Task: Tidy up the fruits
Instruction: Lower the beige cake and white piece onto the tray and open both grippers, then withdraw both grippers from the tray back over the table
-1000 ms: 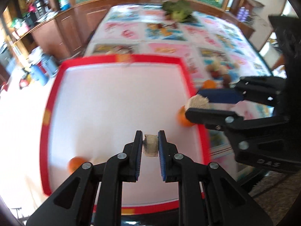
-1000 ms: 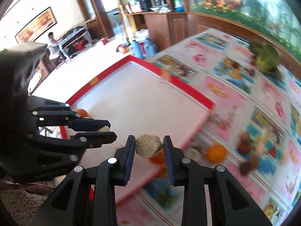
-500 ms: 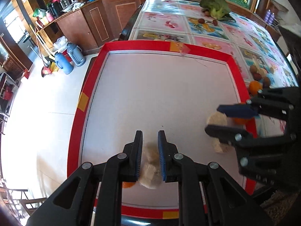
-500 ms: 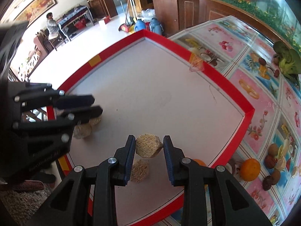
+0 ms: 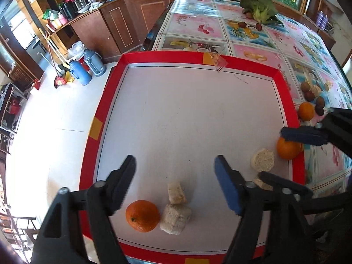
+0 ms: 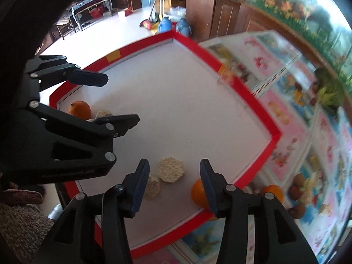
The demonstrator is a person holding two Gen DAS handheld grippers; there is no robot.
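A white board with a red border [image 5: 103, 107] [image 6: 253, 101] lies on the table. My left gripper [image 5: 175, 171] is open above two beige fruit chunks [image 5: 176, 217] and an orange [image 5: 142, 215] near the board's front left. My right gripper [image 6: 173, 173] is open over two beige round pieces [image 6: 171, 169] [image 6: 151, 187], with an orange [image 6: 198, 194] beside its right finger. In the left wrist view those show as a round piece [image 5: 263, 160] and an orange [image 5: 287, 150].
Another orange [image 5: 305, 111] and small brown fruits [image 5: 308, 92] lie on the patterned tablecloth right of the board. A leafy green vegetable [image 5: 261, 8] sits at the far end. Cabinets and flasks [image 5: 88, 68] stand on the floor to the left.
Both grippers have opened and let go of their beige pieces, which now lie on the board. Both have drawn back a little.
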